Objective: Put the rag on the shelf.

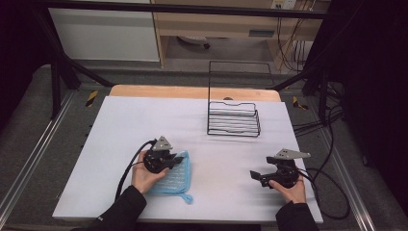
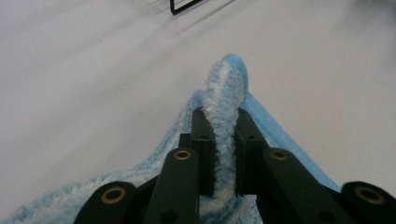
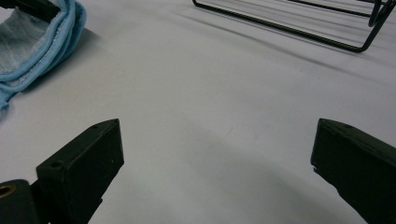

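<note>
Covering part of the blue cloth [image 1: 174,180], the left gripper [image 1: 179,160] is pinching a raised fold of it near the table's [image 1: 144,120] front left. The right gripper [image 1: 254,176] is resting wide open, holding nothing, with bare tabletop between them and toward the wire rack [image 1: 234,120].

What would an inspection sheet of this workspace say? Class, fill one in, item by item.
Surface: white table top, bare wood strip at far edge.
Job's things: blue cloth, one edge pinched up.
Clutter: black wire rack at the far side.
Grippers: left tongs shut on the cloth; right tongs open, holding nothing.
Cables: black cable trailing off the right edge.
Surroundings: black frame bars, wooden furniture behind.
</note>
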